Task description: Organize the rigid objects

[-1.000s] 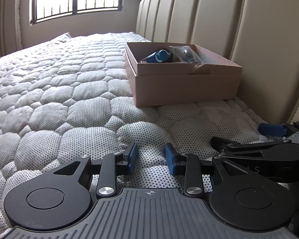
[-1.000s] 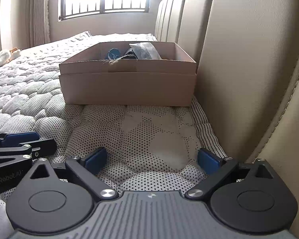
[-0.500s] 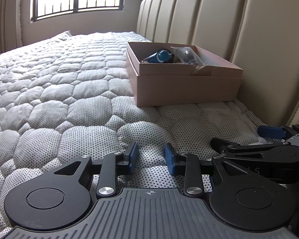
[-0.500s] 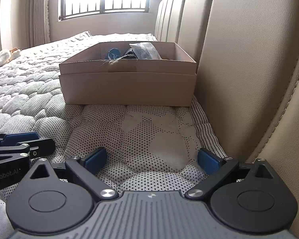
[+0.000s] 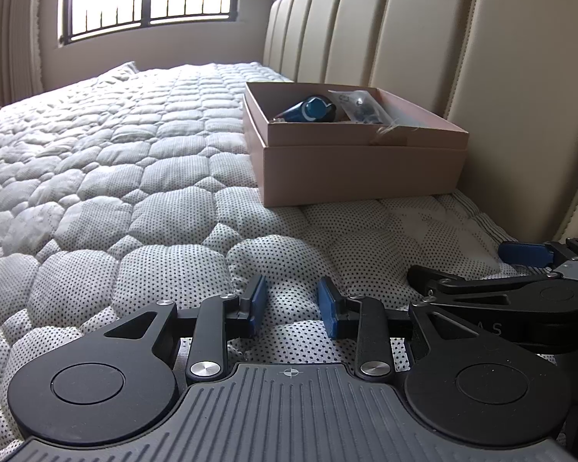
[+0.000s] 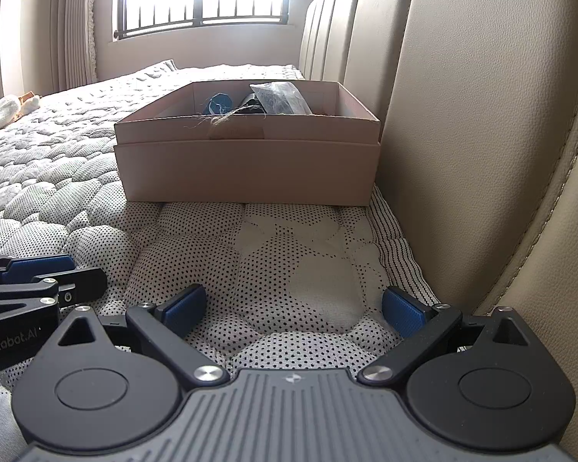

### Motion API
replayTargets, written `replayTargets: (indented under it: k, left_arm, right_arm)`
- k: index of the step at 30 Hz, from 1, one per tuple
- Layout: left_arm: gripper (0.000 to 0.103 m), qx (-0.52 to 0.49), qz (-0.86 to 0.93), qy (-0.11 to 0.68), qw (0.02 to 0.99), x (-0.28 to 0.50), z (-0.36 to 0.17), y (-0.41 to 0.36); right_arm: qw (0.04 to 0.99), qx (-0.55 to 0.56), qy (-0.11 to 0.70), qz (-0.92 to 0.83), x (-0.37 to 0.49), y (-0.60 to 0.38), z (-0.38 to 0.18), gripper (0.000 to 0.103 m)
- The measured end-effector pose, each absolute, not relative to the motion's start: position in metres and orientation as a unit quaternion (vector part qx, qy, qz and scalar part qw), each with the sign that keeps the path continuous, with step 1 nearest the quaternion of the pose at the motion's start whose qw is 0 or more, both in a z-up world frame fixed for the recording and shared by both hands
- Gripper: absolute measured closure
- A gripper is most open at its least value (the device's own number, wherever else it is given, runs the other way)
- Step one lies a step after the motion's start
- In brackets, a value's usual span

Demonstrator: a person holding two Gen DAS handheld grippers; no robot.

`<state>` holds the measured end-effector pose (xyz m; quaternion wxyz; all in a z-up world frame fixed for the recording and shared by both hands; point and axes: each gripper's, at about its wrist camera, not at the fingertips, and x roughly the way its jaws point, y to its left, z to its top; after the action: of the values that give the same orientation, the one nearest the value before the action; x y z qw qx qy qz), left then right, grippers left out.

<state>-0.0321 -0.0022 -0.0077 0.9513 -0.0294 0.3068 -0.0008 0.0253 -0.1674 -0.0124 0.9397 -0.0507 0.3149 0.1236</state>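
Two grippers, left gripper (image 5: 292,304) and right gripper (image 6: 293,310), rest low on quilted mattress (image 5: 96,177), jaws parted, empty. Blue object (image 5: 308,109) and plastic bag (image 6: 281,98) already inside far box (image 6: 246,161) against headboard (image 5: 462,57), likely sorted.

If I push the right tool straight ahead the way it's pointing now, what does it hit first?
Most likely the near wall of the cardboard box, straight ahead of the open right tool. Only bare quilted mattress lies between them. Depth is hard to judge; if angled downward, the tool may drag on the mattress first.
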Motion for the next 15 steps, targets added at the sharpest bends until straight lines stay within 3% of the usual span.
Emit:
replayTargets:
  k: [15]
  left_arm:
    - [0.069, -0.026, -0.001, 0.307, 0.951, -0.0322, -0.0078, -0.0019]
  right_arm:
    - [0.94, -0.051, 0.315, 0.124, 0.0253, -0.1674, -0.0122, 0.005]
